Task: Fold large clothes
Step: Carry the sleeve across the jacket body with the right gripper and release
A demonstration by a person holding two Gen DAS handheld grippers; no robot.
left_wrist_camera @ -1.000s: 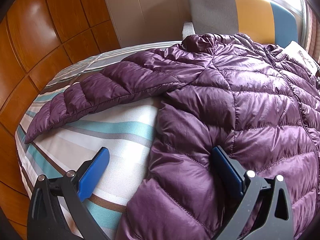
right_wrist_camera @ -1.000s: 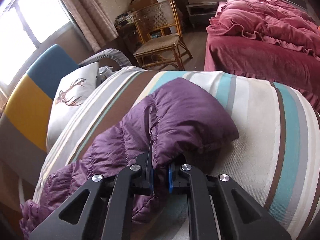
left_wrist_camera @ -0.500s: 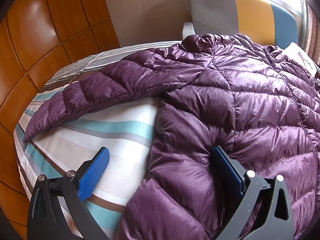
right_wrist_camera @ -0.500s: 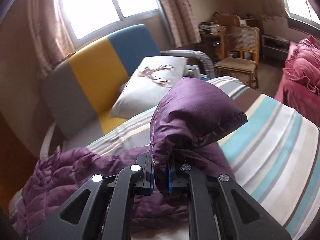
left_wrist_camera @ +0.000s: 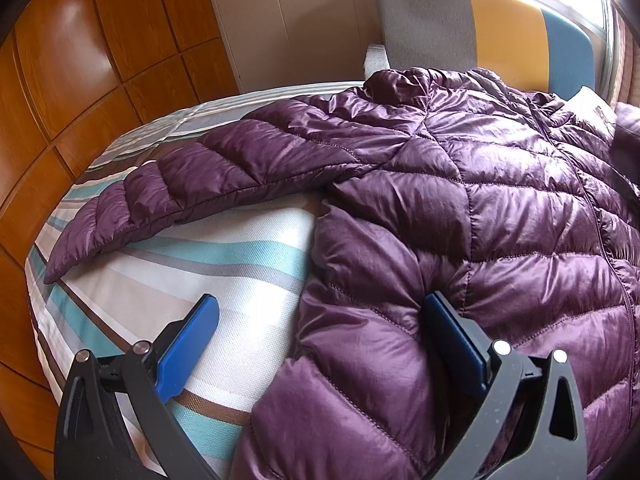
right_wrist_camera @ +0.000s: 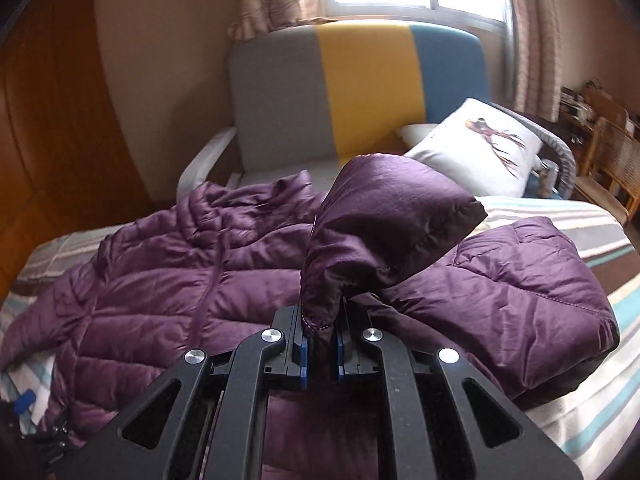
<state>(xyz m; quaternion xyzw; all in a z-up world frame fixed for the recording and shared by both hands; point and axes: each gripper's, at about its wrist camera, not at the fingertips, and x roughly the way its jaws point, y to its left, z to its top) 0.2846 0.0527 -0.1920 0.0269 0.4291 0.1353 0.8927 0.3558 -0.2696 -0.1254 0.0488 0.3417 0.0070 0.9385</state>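
Since a second ago your right gripper [right_wrist_camera: 320, 344] has carried the sleeve cuff [right_wrist_camera: 384, 232] off the striped bedspread and swung it round, so the view that faced the wicker chair and the red bed now looks at the headboard and window; the left wrist view is unchanged. Your right jaws are pressed together on the cuff's hem, the purple fabric pinched between the blue pads low in the centre of the right wrist frame, with the cuff standing up above them like a small hood.

The purple quilted jacket [left_wrist_camera: 460, 208] lies spread on the bed, filling the centre and right of the left wrist frame, zip running down its right part. Its other sleeve [left_wrist_camera: 192, 184] stretches flat toward the left edge of that frame. In the right wrist frame the body of the jacket covers the left and middle, and the lifted sleeve bends back over it at the lower right.

Your left gripper [left_wrist_camera: 320, 344] sits at the bottom of its frame with jaws spread wide: the left pad hangs over bare bedspread [left_wrist_camera: 224, 264], the right pad presses into the jacket's side panel, and nothing is gripped.

Behind the jacket stands the grey, yellow and blue headboard [right_wrist_camera: 360, 88], with a white deer-print pillow [right_wrist_camera: 480, 144] at the right of the right wrist frame.
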